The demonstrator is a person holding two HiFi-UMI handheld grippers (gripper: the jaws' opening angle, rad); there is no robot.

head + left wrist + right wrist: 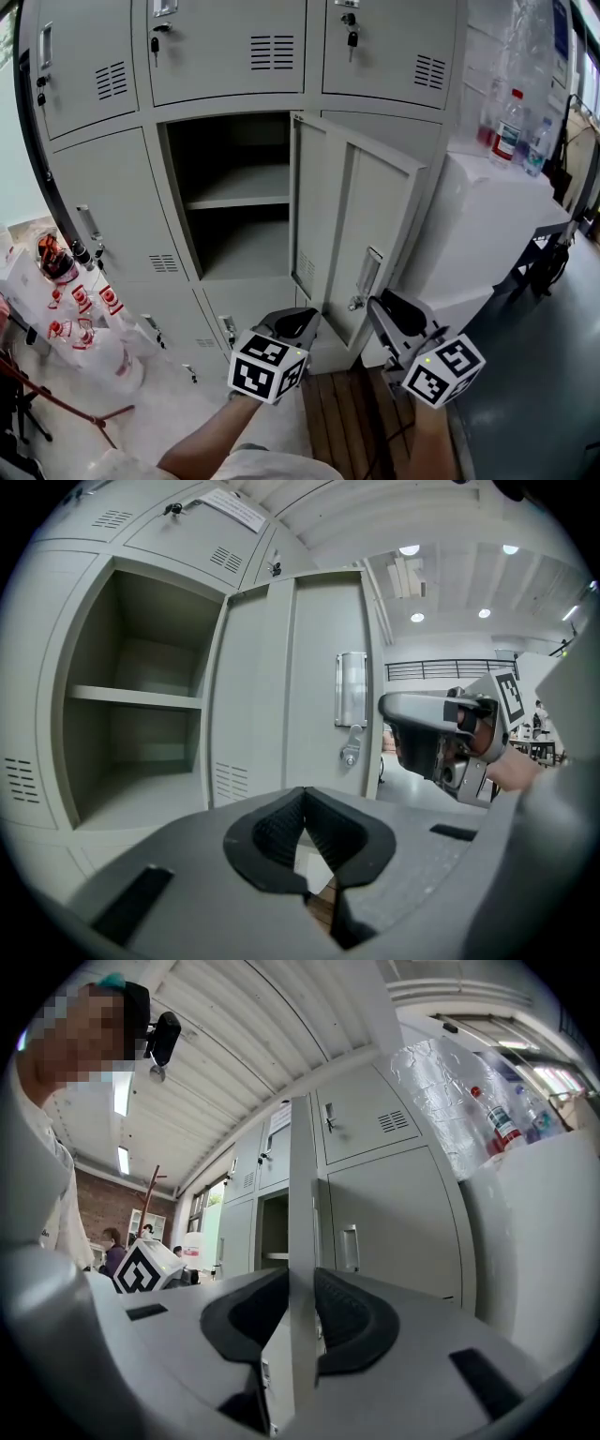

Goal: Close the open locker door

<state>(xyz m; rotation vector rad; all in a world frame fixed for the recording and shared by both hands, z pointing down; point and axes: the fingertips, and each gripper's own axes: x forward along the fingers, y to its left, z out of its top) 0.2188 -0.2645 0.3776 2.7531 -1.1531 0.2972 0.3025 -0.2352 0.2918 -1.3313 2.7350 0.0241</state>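
The grey locker door (pixel 361 216) stands swung out to the right of its empty, shelved compartment (pixel 234 197). My right gripper (pixel 380 305) is at the door's lower free edge, just beside the latch (pixel 356 302). In the right gripper view the thin door edge (pixel 302 1194) runs straight up between the two pads, and my right gripper (pixel 302 1283) is shut on it. My left gripper (pixel 292 323) hovers low in front of the door's inner side, apart from it. In its own view my left gripper (pixel 302 794) is shut, with nothing held. The door's inner face (pixel 300 686) and my right gripper (pixel 389 707) also show there.
A white cabinet (pixel 487 225) stands close to the right of the lockers, with plastic bottles (pixel 511 127) on top. Red-and-white bags (pixel 84 319) lie on the floor at the left. A wooden slatted board (pixel 337 403) lies underfoot. Keys (pixel 350 33) hang in upper locker doors.
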